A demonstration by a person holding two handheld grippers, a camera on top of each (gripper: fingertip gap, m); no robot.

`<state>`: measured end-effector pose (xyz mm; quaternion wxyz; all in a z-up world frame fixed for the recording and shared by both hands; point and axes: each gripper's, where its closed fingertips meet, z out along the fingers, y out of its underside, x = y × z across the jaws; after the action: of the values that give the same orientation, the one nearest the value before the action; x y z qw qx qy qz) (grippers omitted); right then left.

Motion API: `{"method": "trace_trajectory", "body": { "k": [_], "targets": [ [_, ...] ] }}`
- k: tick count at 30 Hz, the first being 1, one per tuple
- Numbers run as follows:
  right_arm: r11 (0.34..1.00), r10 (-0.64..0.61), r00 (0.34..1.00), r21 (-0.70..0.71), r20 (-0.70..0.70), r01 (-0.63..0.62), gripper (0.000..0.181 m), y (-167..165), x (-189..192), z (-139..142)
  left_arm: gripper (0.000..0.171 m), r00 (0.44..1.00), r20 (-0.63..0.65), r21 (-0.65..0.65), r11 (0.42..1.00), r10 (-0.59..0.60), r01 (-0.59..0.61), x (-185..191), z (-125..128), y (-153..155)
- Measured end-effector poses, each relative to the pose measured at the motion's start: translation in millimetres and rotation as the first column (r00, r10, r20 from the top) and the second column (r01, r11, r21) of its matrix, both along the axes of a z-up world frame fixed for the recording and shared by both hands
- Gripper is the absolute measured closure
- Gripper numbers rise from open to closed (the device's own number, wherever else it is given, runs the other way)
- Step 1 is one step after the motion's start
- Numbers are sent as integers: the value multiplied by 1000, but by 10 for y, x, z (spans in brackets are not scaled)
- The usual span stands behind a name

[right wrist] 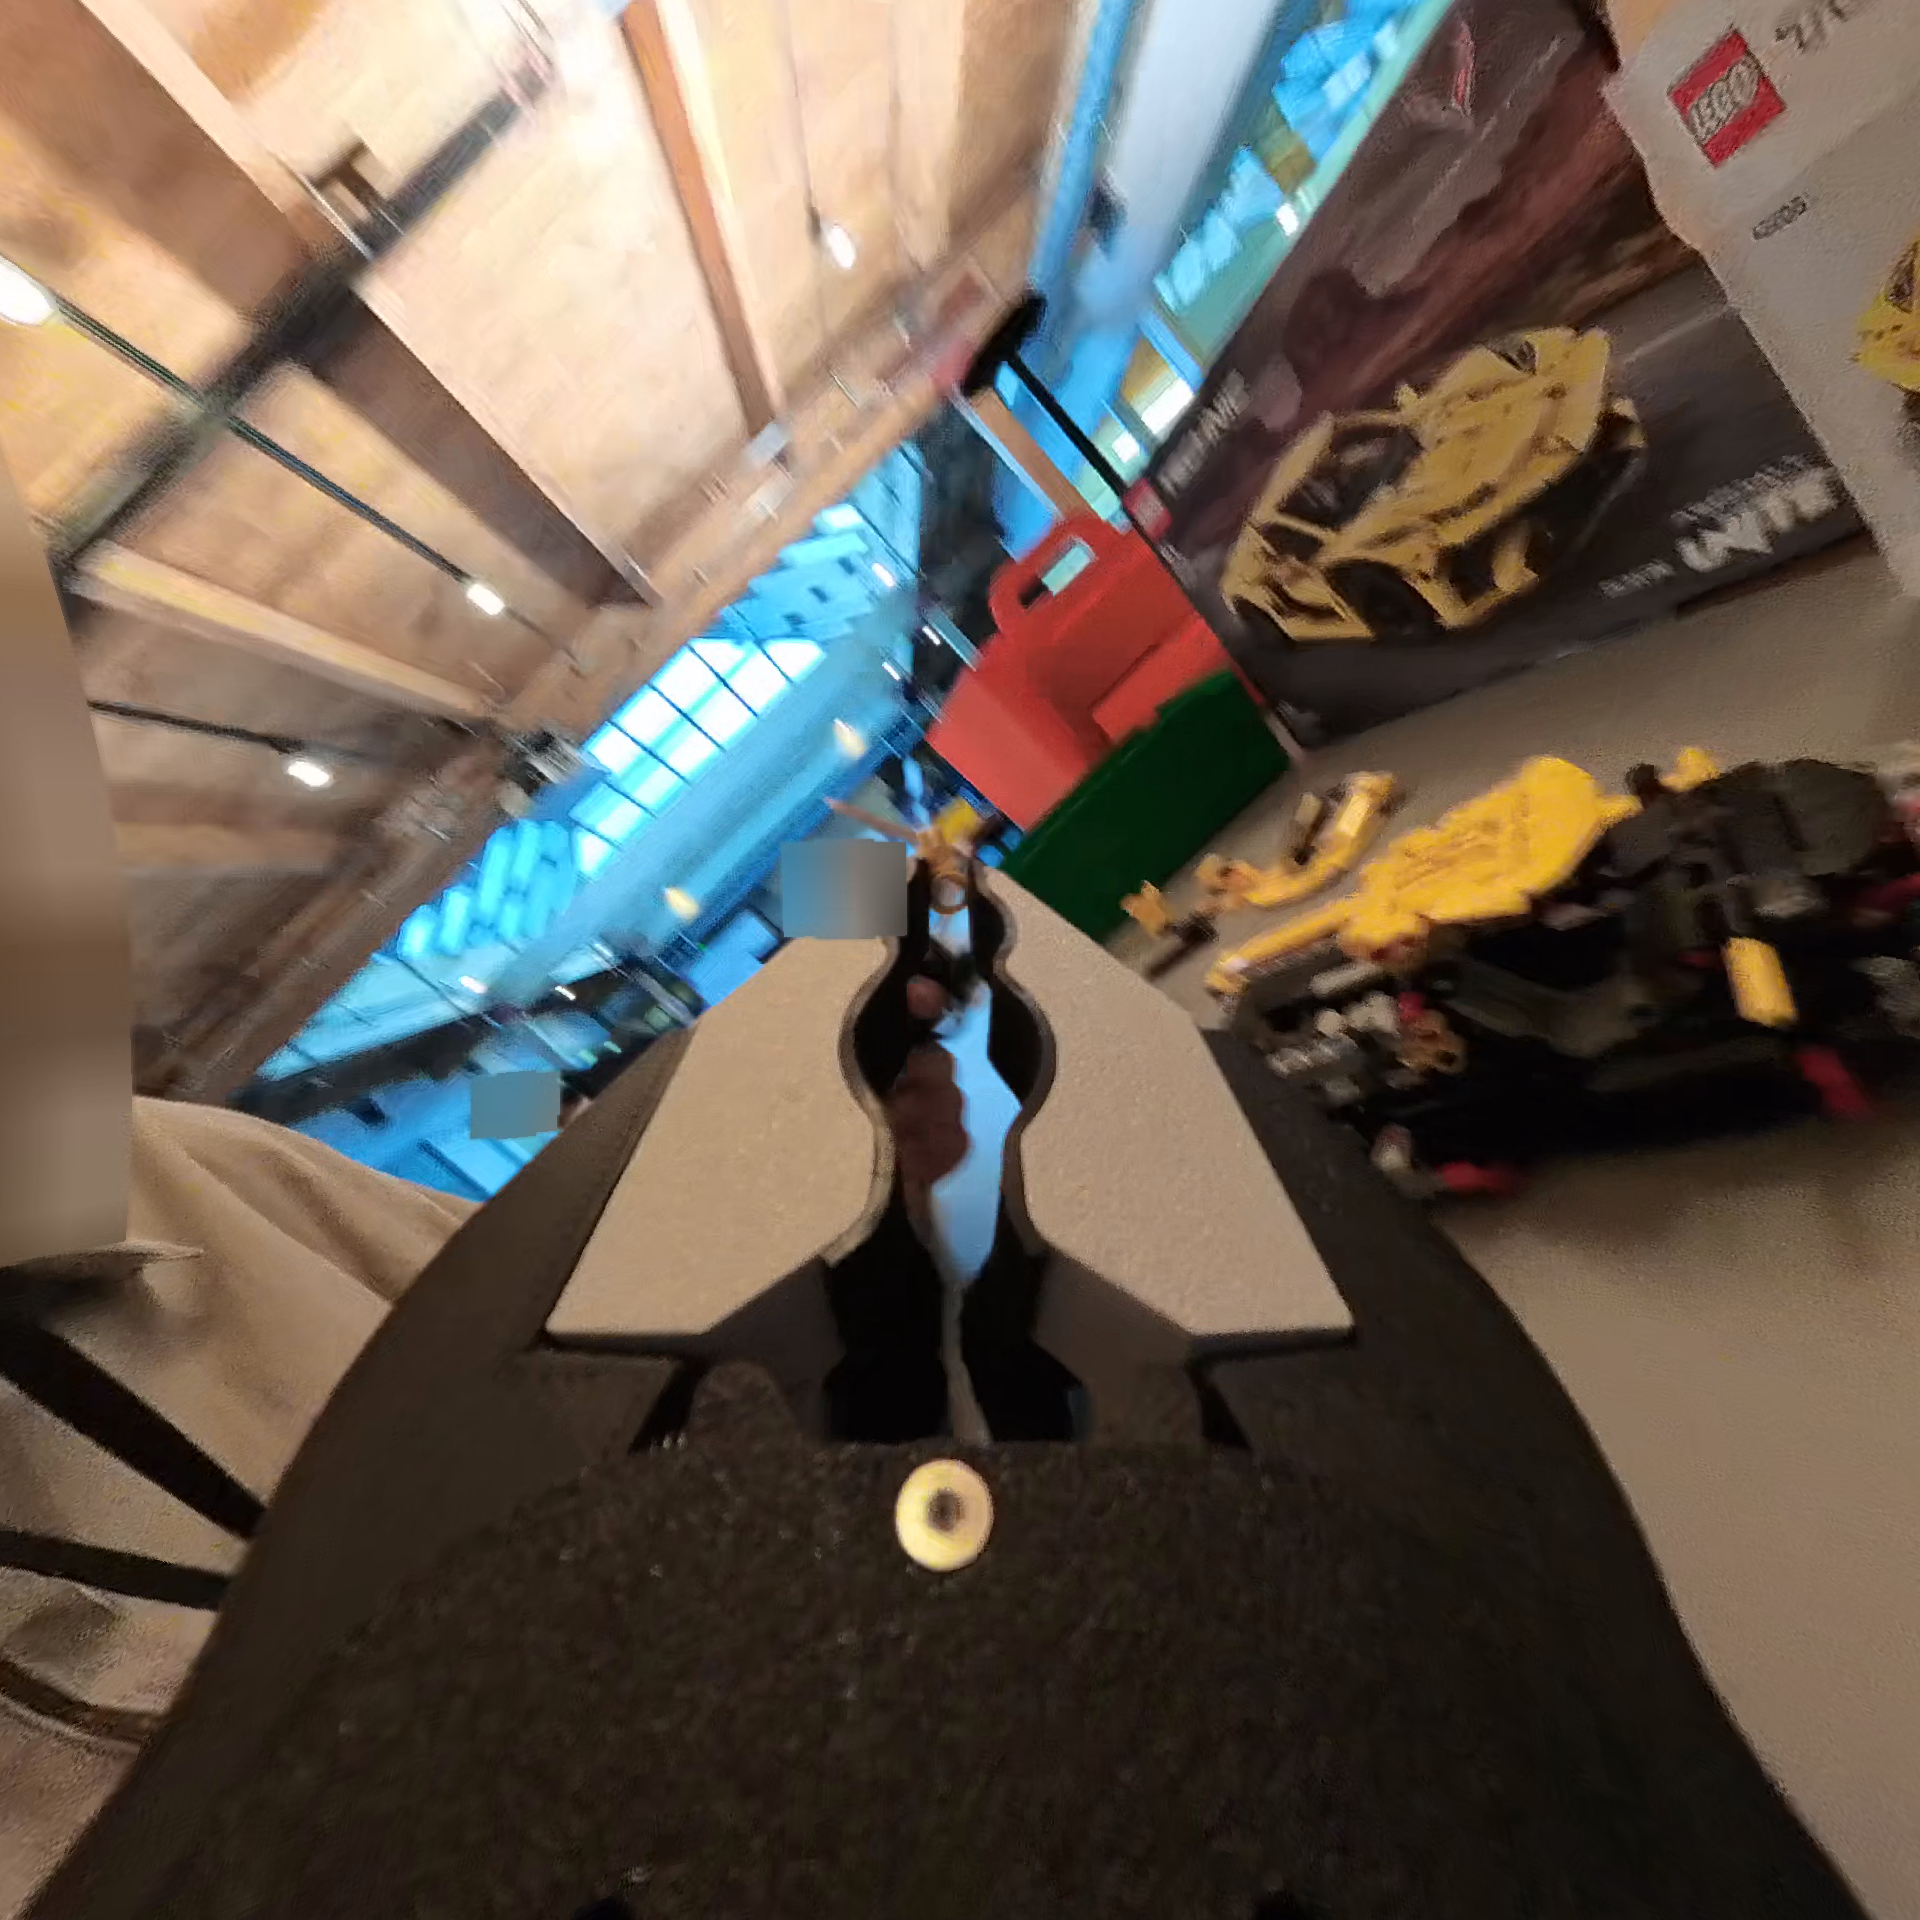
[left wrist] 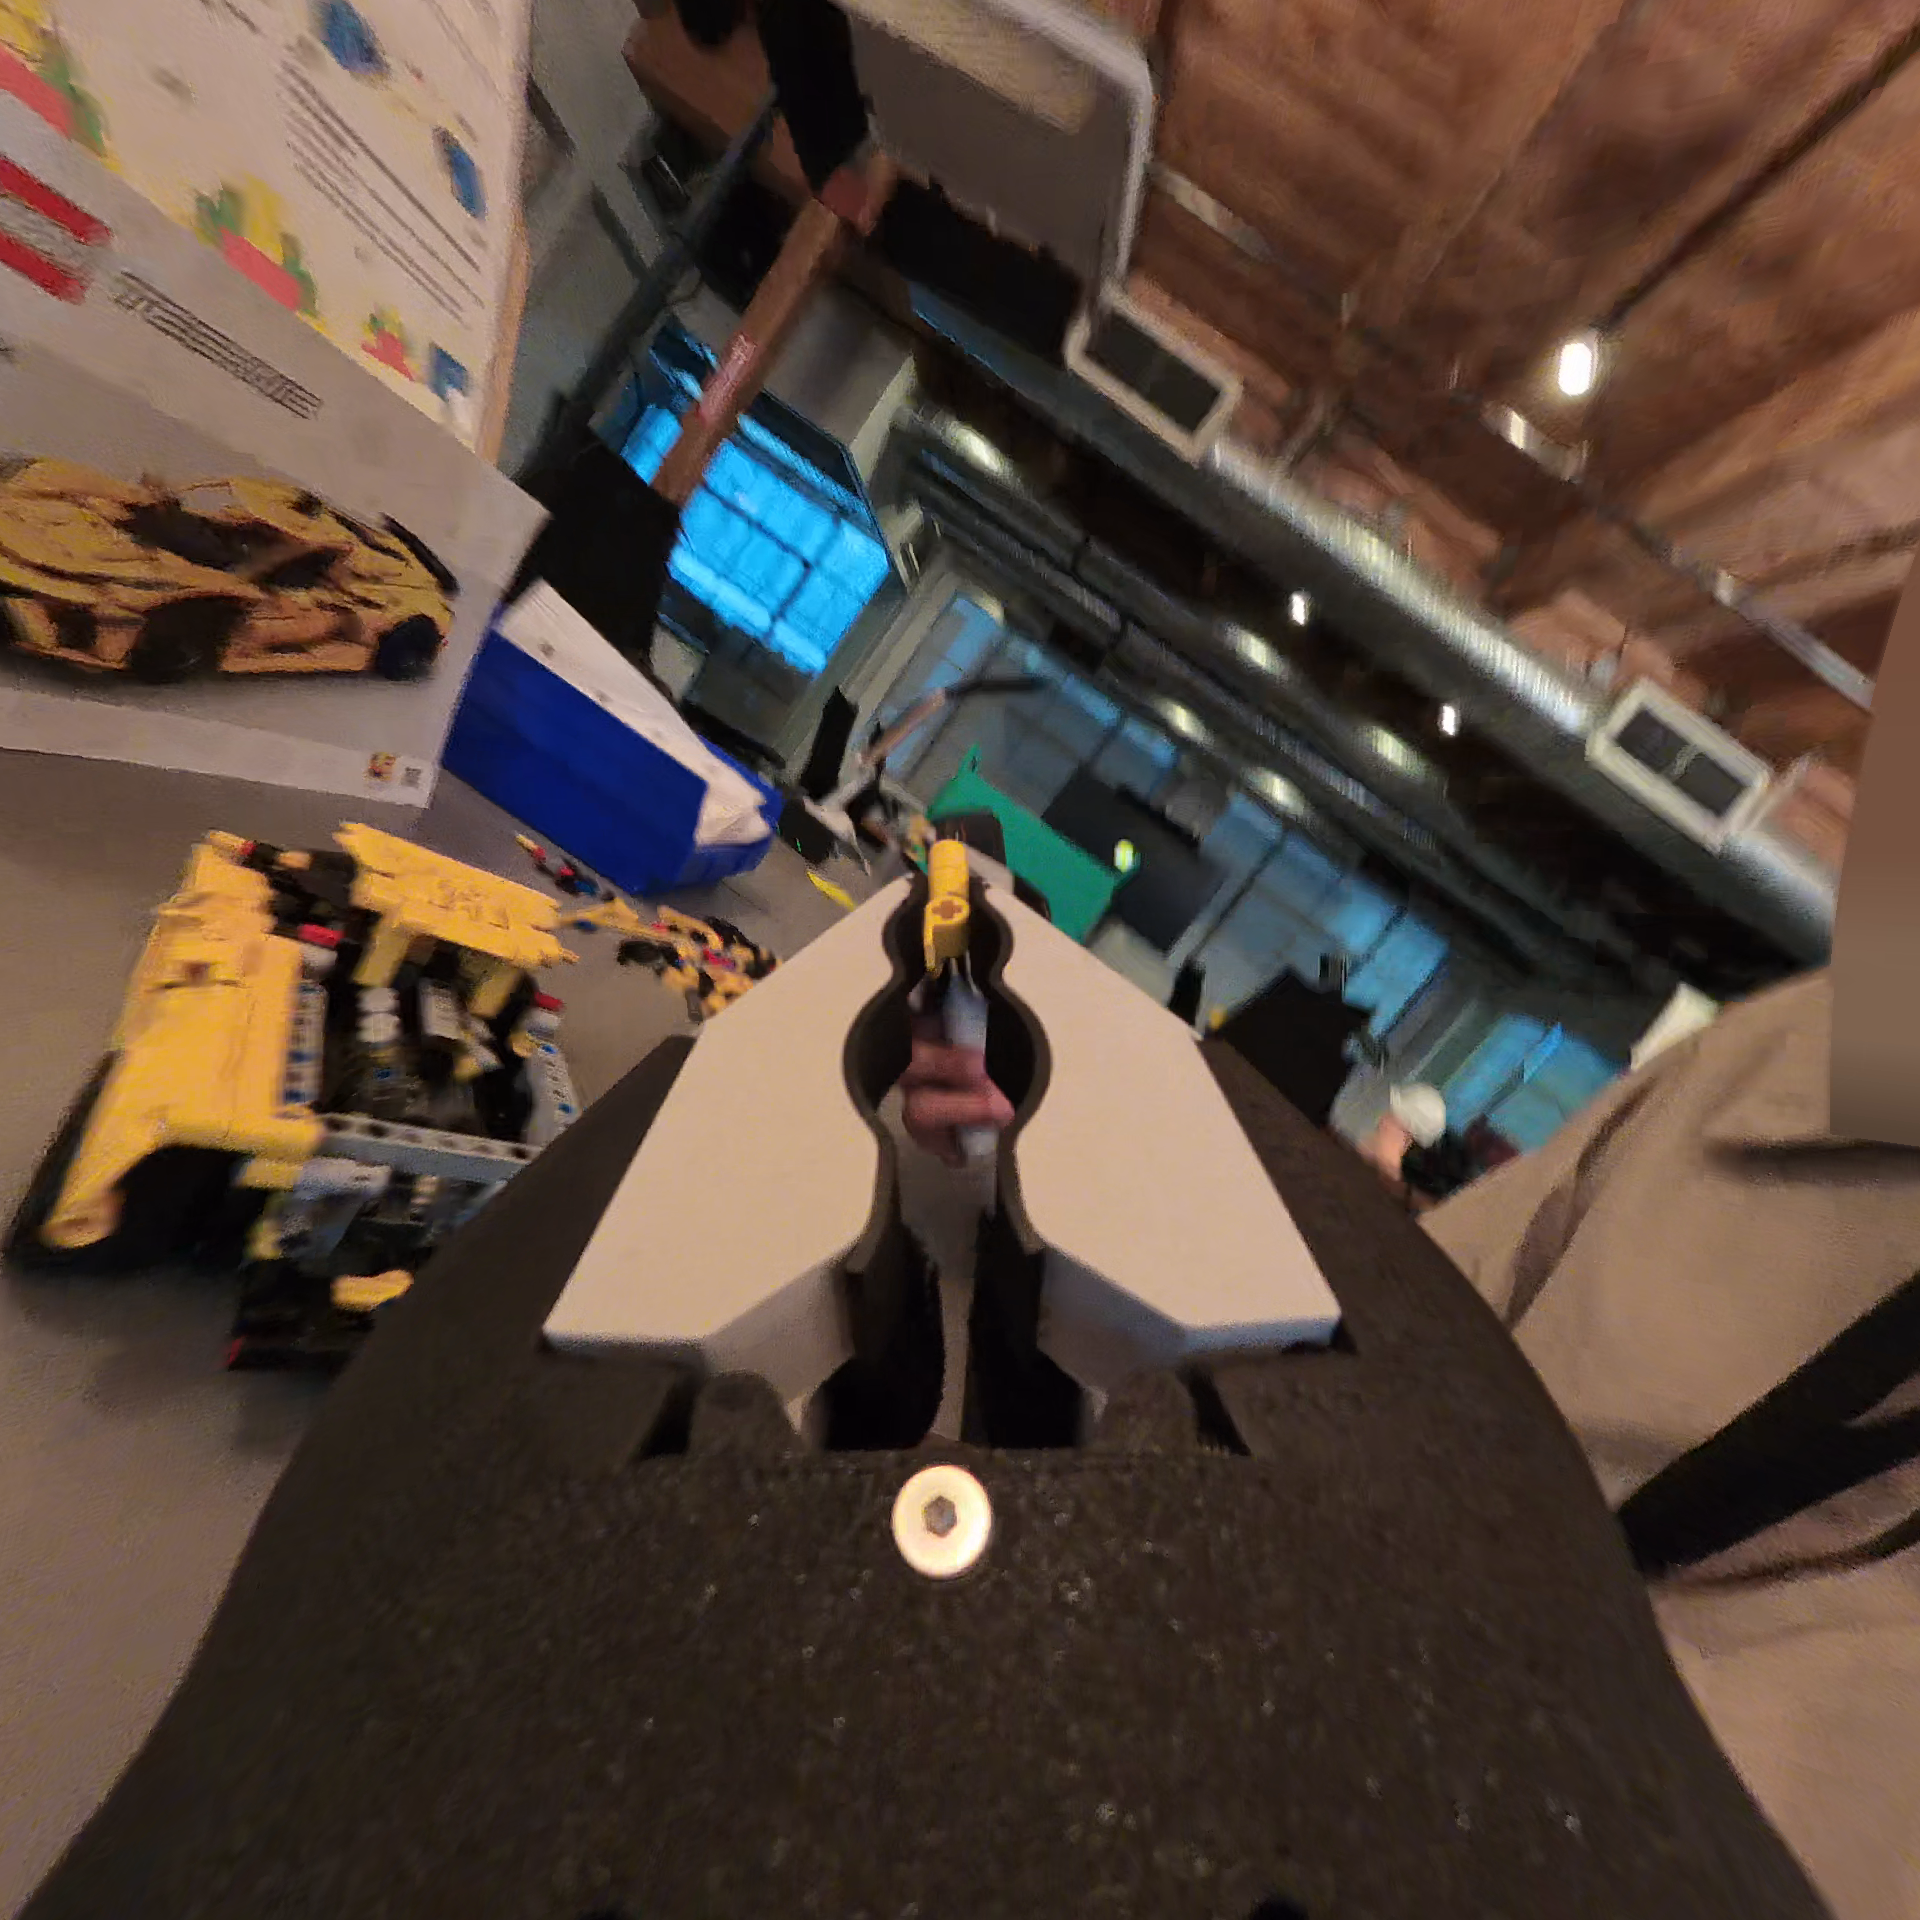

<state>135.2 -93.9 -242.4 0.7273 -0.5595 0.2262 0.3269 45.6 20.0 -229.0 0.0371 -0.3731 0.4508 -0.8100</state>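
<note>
You are working under a timber ceiling with metal ducting, over a grey table (left wrist: 94, 1507) that fills the lower left of the left wrist view and the right side of the right wrist view. Both pictures are motion-blurred.

Your left gripper (left wrist: 948, 920) has its jaws nearly closed on a small yellow brick-toy connector (left wrist: 947, 906), pinched right at the fingertips in the centre of the frame. The piece looks light, stiff and smooth; judged from that, it could twist or slip in so narrow a pinch, and the flat sides give the surest hold.

Your right gripper (right wrist: 951, 894) also has its jaws drawn close together, with a small yellowish piece (right wrist: 948, 883) at the tips. It is too blurred to name, and I cannot tell whether the jaws truly clamp it or only frame it.

The half-built yellow and black brick car (left wrist: 312, 1039) sits on the table at the left of the left wrist view and at the right of the right wrist view (right wrist: 1558, 966), well apart from both grippers. It probably sheds parts if squeezed on its panels; the dark frame seems the sturdier hold.

Loose yellow parts (right wrist: 1288, 852) lie beside it. Behind stand the set's dark box (right wrist: 1507, 436), a red bin (right wrist: 1060, 665) and a green bin (right wrist: 1153, 790). A blue bin (left wrist: 592, 769) and an open instruction sheet (left wrist: 208, 436) show at the upper left of the left view.
</note>
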Motion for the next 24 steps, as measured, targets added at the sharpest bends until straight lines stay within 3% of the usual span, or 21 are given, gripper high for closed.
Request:
{"method": "trace_trajectory", "body": {
  "k": [2, 4, 5, 7, 10, 13, 14, 15, 16, 17, 19, 20, 22, 24],
  "targets": [
    [994, -67, 997, -89, 24, 69, 175, -156, 206, -68, 166, 994, 8, 90, 990, -112, 111, -85, -38, -340],
    [943, -137, 989, -297, 57, 147, 175, -418, 483, -359, 165, 988, 0, 140, 978, -157, 155, -127, -84, -496],
    [871, -205, 973, -435, 103, 229, 175, -624, 674, -584, 165, 987, -7, 165, 973, -162, 161, -131, -116, -523],
    [619, -371, 889, -641, 269, 453, 174, -1202, 1082, -946, 165, 990, -30, 195, 971, -138, 141, -87, -180, -522],
    [362, -363, 830, -757, 422, 543, 174, -1729, 1266, -1188, 165, 990, -43, 194, 971, -133, 139, -62, -194, -514],
    [267, -356, 785, -750, 507, 605, 166, -1911, 1361, -1224, 165, 990, -41, 194, 971, -133, 138, -64, -190, -513],
    [263, -356, 780, -745, 515, 612, 163, -1913, 1364, -1208, 165, 991, -42, 194, 971, -131, 136, -61, -191, -512],
    [301, -356, 779, -726, 516, 618, 164, -1837, 1337, -1127, 165, 990, -43, 198, 970, -133, 139, -65, -196, -516],
    [381, -353, 777, -678, 522, 629, 163, -1678, 1273, -970, 165, 990, -41, 202, 970, -133, 139, -69, -195, -519],
    [521, -309, 793, -604, 525, 603, 159, -1397, 1114, -757, 165, 991, -36, 201, 970, -133, 137, -75, -185, -519],
    [843, -92, 848, -413, 522, 346, 155, -700, 432, -288, 165, 987, -29, 189, 969, -157, 159, -109, -156, -541],
    [928, 27, 853, -330, 521, 172, 146, -433, 37, -105, 165, 984, -27, 179, 967, -178, 180, -135, -140, -562],
    [966, 179, 845, -253, 504, -54, 150, -53, -518, 79, 165, 981, -19, 195, 961, -194, 194, -168, -132, -605],
    [949, 295, 850, -236, 436, -209, 150, 237, -850, 74, 165, 986, 20, 281, 947, -168, 156, -186, -160, -650]
  ]
}}
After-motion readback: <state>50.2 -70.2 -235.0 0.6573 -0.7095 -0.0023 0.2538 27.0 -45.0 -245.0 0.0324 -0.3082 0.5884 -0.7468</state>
